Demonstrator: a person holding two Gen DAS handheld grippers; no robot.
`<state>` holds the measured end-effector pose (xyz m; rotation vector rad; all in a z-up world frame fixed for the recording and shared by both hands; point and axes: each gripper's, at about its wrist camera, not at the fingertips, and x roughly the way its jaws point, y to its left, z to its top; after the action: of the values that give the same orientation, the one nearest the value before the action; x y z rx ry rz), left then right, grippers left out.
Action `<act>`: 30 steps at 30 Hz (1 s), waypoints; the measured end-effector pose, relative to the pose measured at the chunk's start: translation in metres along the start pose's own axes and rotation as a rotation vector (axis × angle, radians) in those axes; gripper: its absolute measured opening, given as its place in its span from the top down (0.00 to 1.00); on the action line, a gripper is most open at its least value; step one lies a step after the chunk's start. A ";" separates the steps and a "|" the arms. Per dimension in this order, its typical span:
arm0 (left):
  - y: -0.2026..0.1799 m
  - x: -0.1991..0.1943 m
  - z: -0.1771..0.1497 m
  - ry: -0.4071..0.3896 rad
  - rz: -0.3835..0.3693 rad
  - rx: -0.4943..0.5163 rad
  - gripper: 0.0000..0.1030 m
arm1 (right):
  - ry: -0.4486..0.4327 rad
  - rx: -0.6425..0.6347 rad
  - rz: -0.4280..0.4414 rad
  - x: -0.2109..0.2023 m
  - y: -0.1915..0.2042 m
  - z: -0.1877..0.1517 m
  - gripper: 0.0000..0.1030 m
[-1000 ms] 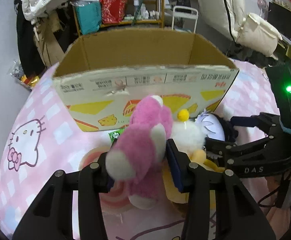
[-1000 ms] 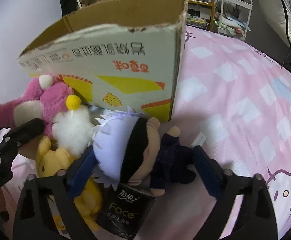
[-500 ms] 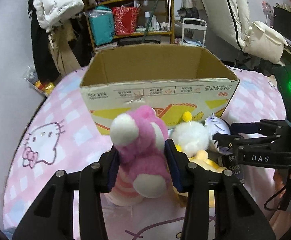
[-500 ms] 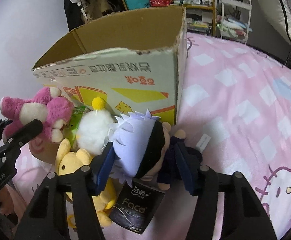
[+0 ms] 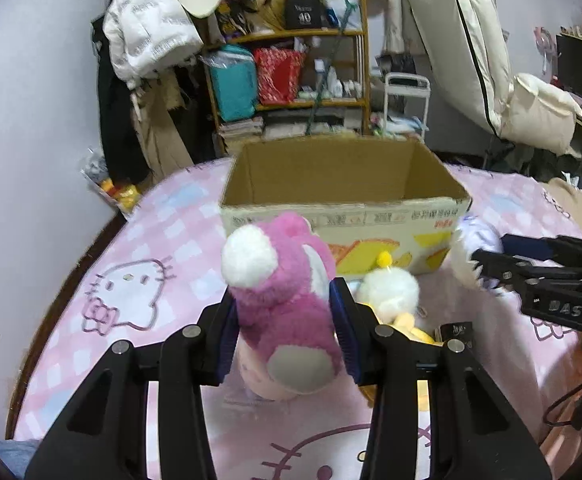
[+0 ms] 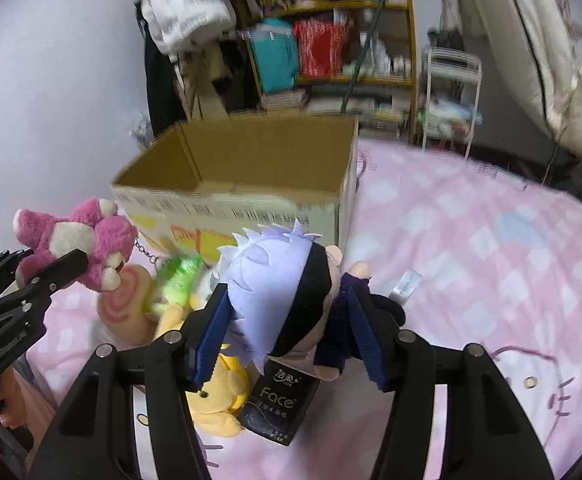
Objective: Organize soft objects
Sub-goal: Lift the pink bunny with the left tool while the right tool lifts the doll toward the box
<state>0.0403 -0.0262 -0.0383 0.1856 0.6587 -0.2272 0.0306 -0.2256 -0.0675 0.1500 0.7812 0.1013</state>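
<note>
My left gripper [image 5: 283, 320] is shut on a pink plush bear [image 5: 283, 300] and holds it up off the bed, in front of the open cardboard box [image 5: 343, 216]. In the right wrist view, the right gripper [image 6: 287, 320] is shut on a doll with lilac hair and a black blindfold [image 6: 279, 296], also lifted, near the box's [image 6: 231, 212] right corner. The left gripper [image 6: 23, 280] with the bear [image 6: 75, 236] shows at that view's left edge. What I can see of the box's inside holds nothing.
On the pink checked bedspread [image 6: 471, 240] below lie a white pompom plush [image 5: 389, 292], a yellow plush [image 6: 219, 396], a black tissue pack [image 6: 279, 400], a green packet [image 6: 175, 284] and a pink swirl plush [image 6: 127, 308]. Cluttered shelves [image 5: 291, 80] stand behind the box.
Both grippers have risen with their toys, so the box's open top now shows. The right jaws closed on the doll, which came up off the pile.
</note>
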 end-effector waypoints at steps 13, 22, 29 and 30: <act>0.009 -0.057 0.035 -0.192 0.058 0.031 0.61 | -0.273 -0.048 0.007 -0.080 0.020 0.034 0.39; 0.039 -0.037 0.072 -0.142 -0.052 -0.069 0.72 | -0.325 -0.092 0.028 -0.072 0.027 0.079 0.39; 0.060 -0.005 0.051 -0.019 -0.051 -0.120 0.64 | -0.263 -0.103 0.036 -0.045 0.029 0.067 0.39; 0.062 -0.002 0.048 -0.009 -0.070 -0.131 0.62 | -0.258 -0.103 0.037 -0.043 0.028 0.064 0.39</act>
<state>0.0832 0.0215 0.0059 0.0362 0.6698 -0.2510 0.0442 -0.2101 0.0119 0.0781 0.5143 0.1534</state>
